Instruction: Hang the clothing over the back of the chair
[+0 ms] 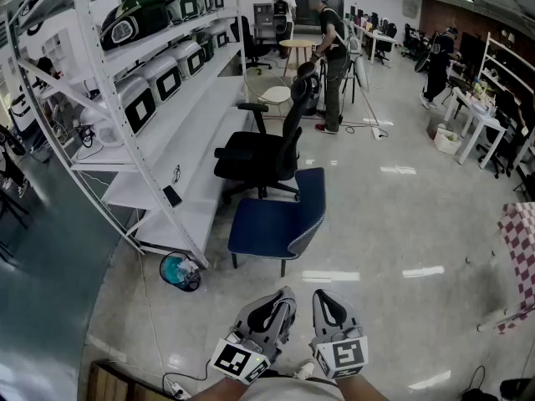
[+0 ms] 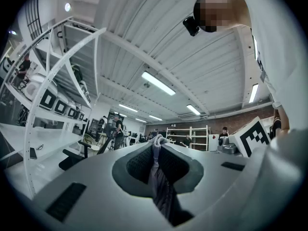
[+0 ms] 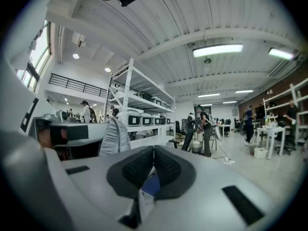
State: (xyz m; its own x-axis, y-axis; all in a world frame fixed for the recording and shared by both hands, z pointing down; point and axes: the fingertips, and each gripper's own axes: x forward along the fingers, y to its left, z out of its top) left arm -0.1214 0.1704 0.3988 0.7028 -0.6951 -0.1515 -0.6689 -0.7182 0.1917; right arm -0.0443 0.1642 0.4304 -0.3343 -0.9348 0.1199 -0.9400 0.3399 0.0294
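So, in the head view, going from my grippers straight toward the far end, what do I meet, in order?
Left gripper holding the clothing, beside right gripper → blue chair → black office chair → white round seat → round wooden table.

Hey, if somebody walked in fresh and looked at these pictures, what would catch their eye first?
First, the left gripper, its jaws shut on a strip of grey clothing, with the right gripper close beside it at the bottom of the head view. Straight ahead of them stands a blue chair, a black office chair behind it, and tall white shelving full of machines runs along the left.
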